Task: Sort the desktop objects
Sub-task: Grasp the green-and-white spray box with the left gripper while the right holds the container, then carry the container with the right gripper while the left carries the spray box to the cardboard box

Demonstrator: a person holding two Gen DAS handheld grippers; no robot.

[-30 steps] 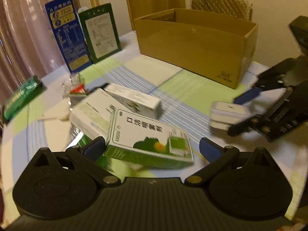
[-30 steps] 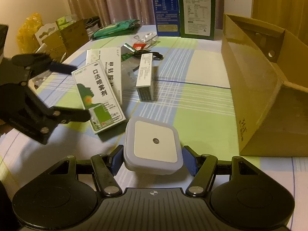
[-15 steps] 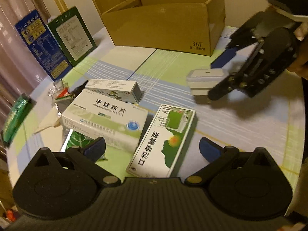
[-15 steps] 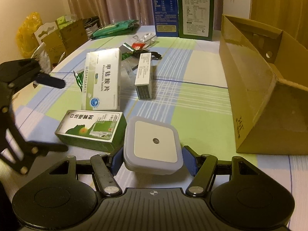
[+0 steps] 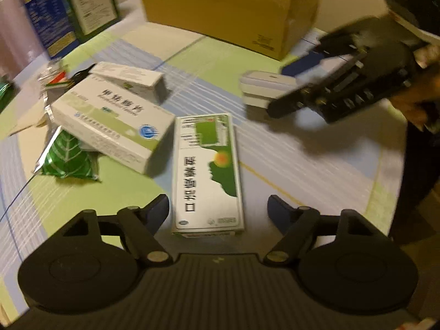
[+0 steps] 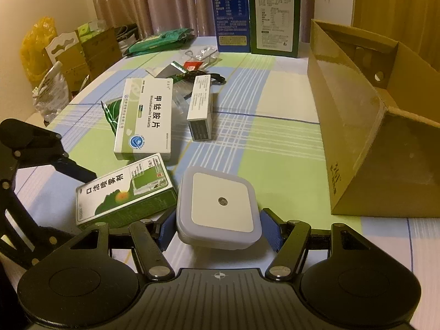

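A green-and-white spray box lies flat on the checked tablecloth, lengthwise between the fingers of my left gripper. Its jaws are closing, and a gap shows on each side of the box. The same box appears in the right wrist view, with a left finger beside it. My right gripper is shut on a white square night light, held just above the table. The night light also shows in the left wrist view. An open cardboard box stands to the right.
A large white tablet box, a small white box and a green foil packet lie just beyond the spray box. A blue carton and a green carton stand at the back, with clutter near them.
My left gripper has sunk and tilted over the spray box, which now lies lengthwise between its fingers, and the jaws have narrowed. The right gripper keeps still with the night light.
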